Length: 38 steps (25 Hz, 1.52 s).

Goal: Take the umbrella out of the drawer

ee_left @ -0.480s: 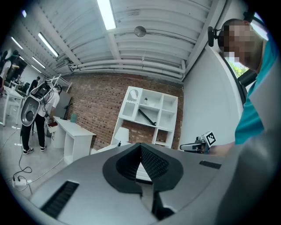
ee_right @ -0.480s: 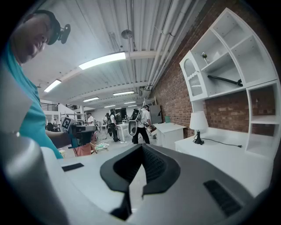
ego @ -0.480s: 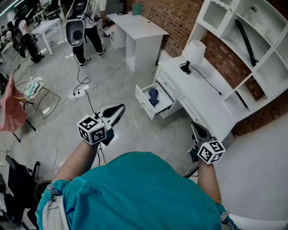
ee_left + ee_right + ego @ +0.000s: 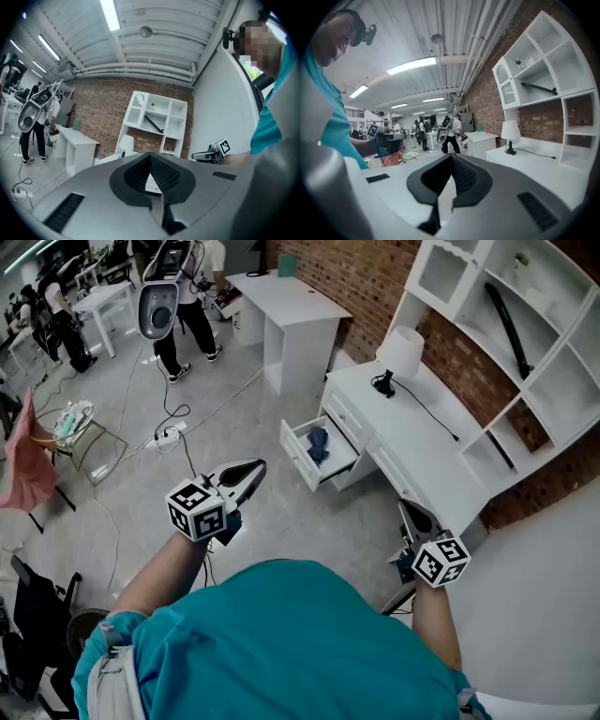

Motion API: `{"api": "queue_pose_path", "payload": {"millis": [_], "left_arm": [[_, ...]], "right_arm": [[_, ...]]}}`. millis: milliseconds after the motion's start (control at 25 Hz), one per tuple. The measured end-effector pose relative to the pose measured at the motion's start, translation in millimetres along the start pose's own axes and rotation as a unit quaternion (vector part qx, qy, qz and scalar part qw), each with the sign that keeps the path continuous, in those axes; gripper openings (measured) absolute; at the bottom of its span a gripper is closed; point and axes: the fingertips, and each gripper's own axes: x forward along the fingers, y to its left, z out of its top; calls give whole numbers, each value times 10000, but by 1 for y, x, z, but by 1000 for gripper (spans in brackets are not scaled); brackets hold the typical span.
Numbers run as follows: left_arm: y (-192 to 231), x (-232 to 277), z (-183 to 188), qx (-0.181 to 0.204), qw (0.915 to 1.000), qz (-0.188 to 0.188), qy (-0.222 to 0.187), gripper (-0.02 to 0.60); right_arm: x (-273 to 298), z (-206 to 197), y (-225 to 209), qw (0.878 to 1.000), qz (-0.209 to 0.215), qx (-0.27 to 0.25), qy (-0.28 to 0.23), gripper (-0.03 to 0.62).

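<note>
Your left hand-held gripper (image 4: 251,472) and right hand-held gripper (image 4: 410,513) are pressed together, empty. The umbrella (image 4: 319,442) in the drawer (image 4: 296,457) looks light and soft-skinned; pinch across its stiff core.

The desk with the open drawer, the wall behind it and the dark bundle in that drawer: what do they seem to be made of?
Desk: probably painted wood or board, with a smooth matt white finish and panelled fronts.
Wall: bare red-brown brick, with its mortar lines showing.
Bundle in the drawer: looks like soft dark blue fabric, creased and limp, though it is too small to be sure.
</note>
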Motion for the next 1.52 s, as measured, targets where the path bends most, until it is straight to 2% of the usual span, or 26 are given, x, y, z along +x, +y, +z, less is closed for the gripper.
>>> {"api": "queue_pose_path", "payload": {"millis": [200,720,920,1240,1520], "left_arm": [[-26,13,-1,0,10000,-70,12,9],[-93,68,-22,-42,9992,-393,77,9],[-104,80,-26,-79,9986,-505,157,9],[-63,84,-33,-204,9987,-388,244,9],[6,130,-32,-381,9967,-683,217,9]], "right_arm": [[-23,9,-17,9989,-100,357,-270,21],[-84,-3,-48,9997,-111,31,-216,21],[-93,-6,-58,9993,-187,104,-297,21],[-54,-17,-54,9999,-19,88,-75,21],[18,1,-74,9999,-132,-6,-5,21]]}}
